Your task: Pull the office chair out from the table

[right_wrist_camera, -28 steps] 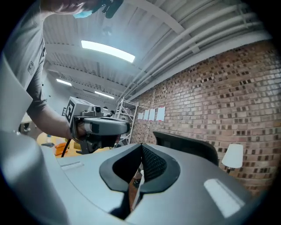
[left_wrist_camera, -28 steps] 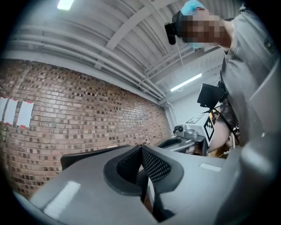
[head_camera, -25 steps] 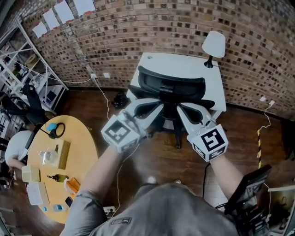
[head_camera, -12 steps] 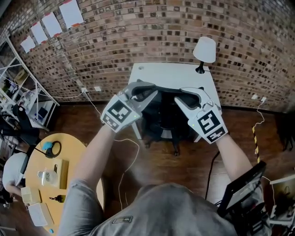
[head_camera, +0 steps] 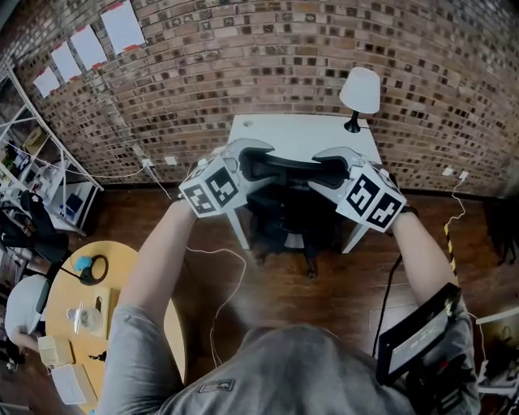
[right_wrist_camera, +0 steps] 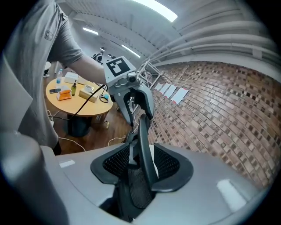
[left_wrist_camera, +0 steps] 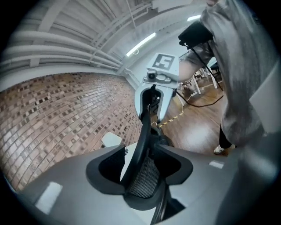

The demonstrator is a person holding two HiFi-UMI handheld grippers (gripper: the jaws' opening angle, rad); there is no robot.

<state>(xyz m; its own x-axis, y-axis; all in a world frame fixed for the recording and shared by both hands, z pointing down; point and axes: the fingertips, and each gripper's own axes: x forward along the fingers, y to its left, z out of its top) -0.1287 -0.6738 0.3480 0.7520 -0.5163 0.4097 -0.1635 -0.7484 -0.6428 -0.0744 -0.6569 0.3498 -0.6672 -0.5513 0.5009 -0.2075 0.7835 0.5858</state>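
Moved: since a second ago the left gripper (head_camera: 247,158) and right gripper (head_camera: 328,168) went from close in front of the body out to the office chair (head_camera: 288,215); jaws were together then, apart now
left fingers (left_wrist_camera: 70,193): opening; backrest rim (left_wrist_camera: 141,136) ran edge-on between them; pads not clamped on it
right fingers (right_wrist_camera: 210,184): opening as well; same rim stood between them, black mesh showing either side; no clamp
left gripper: sat at the rim's left end, marker cube turned up toward the head camera; bare forearm behind it
right gripper: sat at the rim's right end, opposite the left one; each showed in the other's view beyond the rim
office chair: black; tucked in under the table (head_camera: 300,130) between its front legs, backrest toward the person, base on the wood floor (head_camera: 276,284)
table: white, against the brick wall (head_camera: 243,65); white lamp (head_camera: 359,87) on its far right corner
further out: round wooden table (head_camera: 113,267) at lower left with small items on it, well apart from the chair; white cable (head_camera: 235,253) on the floor; metal shelving (head_camera: 32,162) at left; paper sheets (head_camera: 122,24) on the wall
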